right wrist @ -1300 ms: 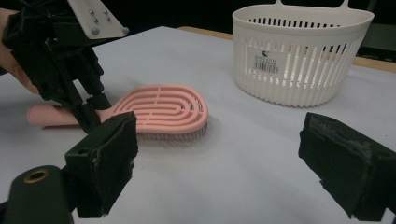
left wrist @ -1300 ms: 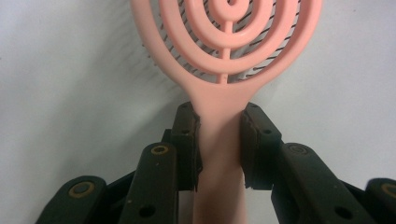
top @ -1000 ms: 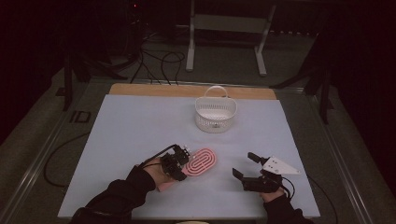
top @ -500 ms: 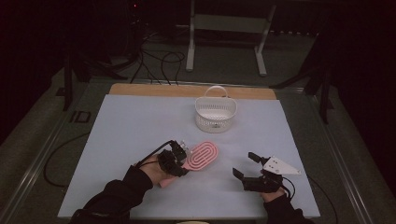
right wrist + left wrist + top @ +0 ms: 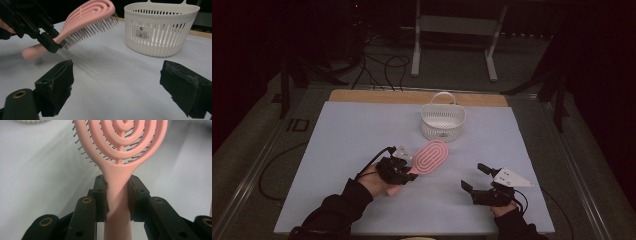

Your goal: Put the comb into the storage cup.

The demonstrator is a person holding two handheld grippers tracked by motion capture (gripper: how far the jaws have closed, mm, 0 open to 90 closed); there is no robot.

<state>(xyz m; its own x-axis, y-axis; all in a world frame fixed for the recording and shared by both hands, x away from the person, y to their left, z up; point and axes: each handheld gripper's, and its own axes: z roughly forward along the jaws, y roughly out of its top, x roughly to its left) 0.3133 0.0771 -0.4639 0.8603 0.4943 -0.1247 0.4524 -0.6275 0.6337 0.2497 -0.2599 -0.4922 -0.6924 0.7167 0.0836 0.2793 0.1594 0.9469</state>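
From my seat, the white mat (image 5: 342, 150) lies bare at nine and ten o'clock. At twelve the white slatted basket (image 5: 442, 122) blocks the way, and the lifted pink hairbrush (image 5: 429, 157) crosses just before it; between my two grippers the mat is open.

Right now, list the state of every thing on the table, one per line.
Pink hairbrush: lifted off the table, bristles down, gripped at its handle.
White basket: upright, looks empty.
Left claw: shut on the brush handle.
Right claw: open, holding nothing.
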